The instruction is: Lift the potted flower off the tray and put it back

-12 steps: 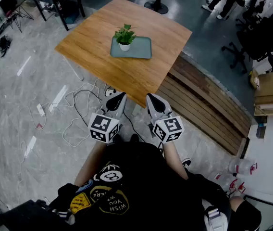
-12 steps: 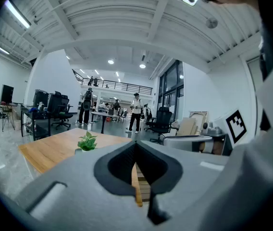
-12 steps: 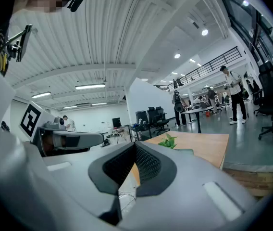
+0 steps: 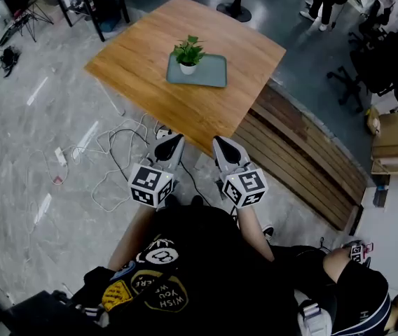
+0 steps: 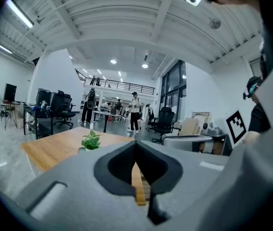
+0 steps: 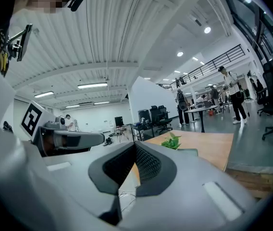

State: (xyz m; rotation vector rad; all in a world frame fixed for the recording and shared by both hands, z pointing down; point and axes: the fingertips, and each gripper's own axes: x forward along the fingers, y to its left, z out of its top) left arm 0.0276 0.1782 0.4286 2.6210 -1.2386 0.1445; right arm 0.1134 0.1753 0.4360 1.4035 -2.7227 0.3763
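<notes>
Only the desk has drifted slightly right in our view, while we hold the left tool and right tool clenched and empty mid-frame, the potted flower standing on the tray at upper centre.

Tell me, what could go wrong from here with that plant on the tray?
Loose cables lie on the floor by the table's near corner, so walking up could mean a trip. The left gripper and right gripper are both shut and well short of the plant. Unless one opens first, it may topple the plant, which stands near the tray's edge.
</notes>
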